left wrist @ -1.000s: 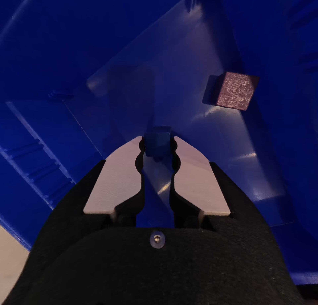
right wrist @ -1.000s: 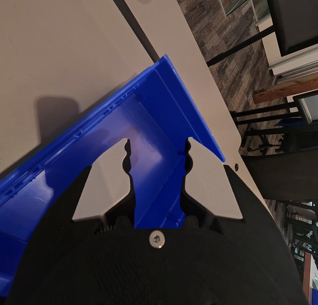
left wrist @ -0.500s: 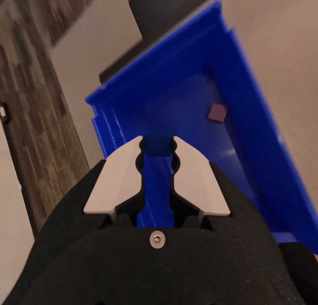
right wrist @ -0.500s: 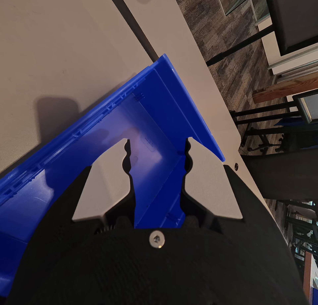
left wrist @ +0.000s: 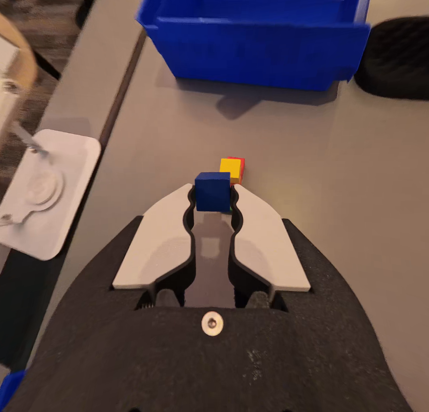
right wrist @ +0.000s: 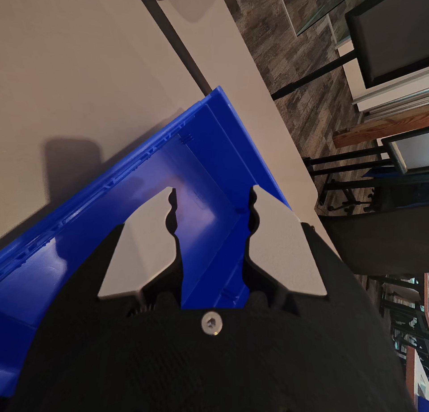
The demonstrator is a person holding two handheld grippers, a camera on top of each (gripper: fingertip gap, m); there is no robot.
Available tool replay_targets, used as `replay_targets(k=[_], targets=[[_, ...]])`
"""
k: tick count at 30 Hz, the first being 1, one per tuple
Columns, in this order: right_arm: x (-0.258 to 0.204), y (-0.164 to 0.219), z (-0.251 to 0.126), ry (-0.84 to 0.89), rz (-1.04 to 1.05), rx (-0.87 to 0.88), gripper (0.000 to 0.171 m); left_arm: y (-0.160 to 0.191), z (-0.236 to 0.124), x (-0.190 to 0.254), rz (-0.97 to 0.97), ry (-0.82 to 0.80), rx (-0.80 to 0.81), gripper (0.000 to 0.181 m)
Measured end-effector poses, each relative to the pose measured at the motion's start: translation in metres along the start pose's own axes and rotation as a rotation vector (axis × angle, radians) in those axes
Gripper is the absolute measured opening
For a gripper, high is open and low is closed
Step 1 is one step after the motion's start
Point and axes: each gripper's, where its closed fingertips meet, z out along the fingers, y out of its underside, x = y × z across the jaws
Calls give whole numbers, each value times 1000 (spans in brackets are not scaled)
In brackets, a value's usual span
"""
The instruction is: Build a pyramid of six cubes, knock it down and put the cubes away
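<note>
Blue cube (left wrist: 212,195) clamped in left gripper (left wrist: 212,198), nearing yellow cube (left wrist: 230,171); a bump could scatter that cluster. Right gripper (right wrist: 212,205) jaws apart over blue bin (right wrist: 139,191).

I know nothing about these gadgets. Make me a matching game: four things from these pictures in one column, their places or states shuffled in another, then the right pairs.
1. blue cube
2. yellow cube
3. right gripper
4. white tray

A. open, over the blue bin
B. on the table's left edge
C. stacked on other cubes
D. pinched between the left gripper fingers

Pairs: 1-D, 2-C, 3-A, 4-B
</note>
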Motion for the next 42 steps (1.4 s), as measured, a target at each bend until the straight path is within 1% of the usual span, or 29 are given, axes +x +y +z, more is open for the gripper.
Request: replay_targets(k=[4, 8, 12, 33, 42], targets=[[2, -4, -5, 10, -3, 15, 61, 18, 36, 9, 30, 54, -85, 28], [3, -6, -8, 14, -3, 24, 61, 28, 50, 12, 27, 82, -120, 28], [5, -6, -10, 16, 4, 29, 61, 37, 55, 9, 35, 72, -162, 28], [4, -2, -7, 9, 6, 13, 62, 48, 72, 15, 66, 88, -255, 28], [4, -1, -7, 6, 6, 8, 62, 50, 74, 14, 55, 96, -258, 28]])
